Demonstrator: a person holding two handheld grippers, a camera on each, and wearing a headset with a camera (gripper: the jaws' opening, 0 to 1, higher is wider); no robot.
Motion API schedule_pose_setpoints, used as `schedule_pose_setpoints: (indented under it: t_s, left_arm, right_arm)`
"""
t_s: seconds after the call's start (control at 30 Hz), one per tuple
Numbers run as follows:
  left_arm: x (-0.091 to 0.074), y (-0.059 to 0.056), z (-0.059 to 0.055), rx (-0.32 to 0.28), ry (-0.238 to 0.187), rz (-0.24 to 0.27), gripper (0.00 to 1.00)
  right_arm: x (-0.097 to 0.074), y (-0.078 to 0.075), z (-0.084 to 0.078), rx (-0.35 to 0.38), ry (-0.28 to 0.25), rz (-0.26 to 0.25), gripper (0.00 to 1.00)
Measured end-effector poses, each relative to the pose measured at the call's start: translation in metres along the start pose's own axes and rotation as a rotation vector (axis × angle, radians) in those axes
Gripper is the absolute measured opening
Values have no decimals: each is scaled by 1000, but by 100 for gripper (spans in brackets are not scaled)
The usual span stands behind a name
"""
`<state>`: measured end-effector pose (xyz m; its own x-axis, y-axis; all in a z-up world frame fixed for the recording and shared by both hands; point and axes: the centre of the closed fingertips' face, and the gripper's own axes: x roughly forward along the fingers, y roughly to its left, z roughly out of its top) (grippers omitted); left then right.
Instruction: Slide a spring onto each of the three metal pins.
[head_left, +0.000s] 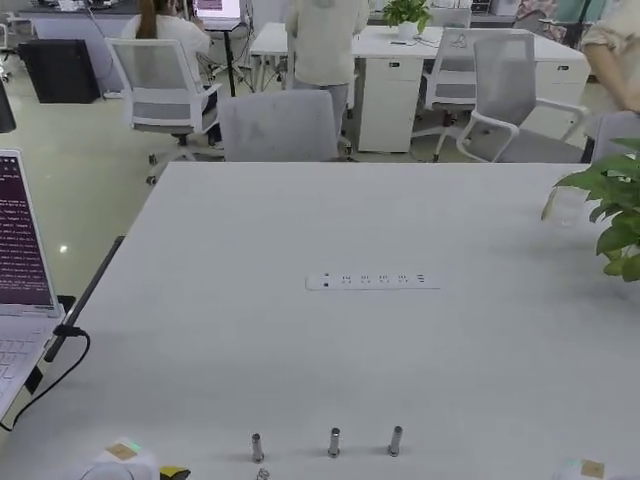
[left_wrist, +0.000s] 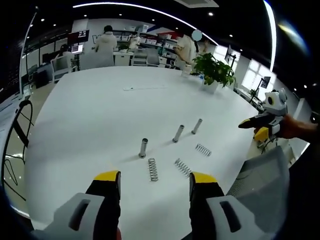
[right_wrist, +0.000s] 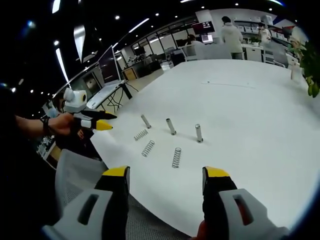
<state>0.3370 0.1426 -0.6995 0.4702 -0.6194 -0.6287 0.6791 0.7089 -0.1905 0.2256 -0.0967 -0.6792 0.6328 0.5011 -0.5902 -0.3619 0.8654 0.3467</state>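
So, both grippers are holding nothing right now. At the bottom of its own view the left gripper (left_wrist: 155, 176) has its jaws spread wide, and the right gripper (right_wrist: 167, 172) is the same. Mid-frame in the left gripper view, the three metal pins (left_wrist: 178, 133) stand upright in a row on the white table (left_wrist: 100, 110), all bare. Just below them the three springs (left_wrist: 183, 167) lie flat, apart from each other. In the head view the pins sit along the bottom edge, with a power strip (head_left: 372, 281) at centre.
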Motion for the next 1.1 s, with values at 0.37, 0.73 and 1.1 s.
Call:
schedule_pose_setpoints:
  t_s: [0.37,0.73,1.1]
  left_arm:
    - [14,12,-11,2,45,-4,47]
    - [38,18,-19,-39,81,5,36]
    - [60,10,-27,-31,129,-7,28]
  right_arm:
    - [-1,-2,0,17,-9,-15,57]
    - [3,0,8,36,-31,-12,57]
    - [3,2,1,40,-14,-5,57]
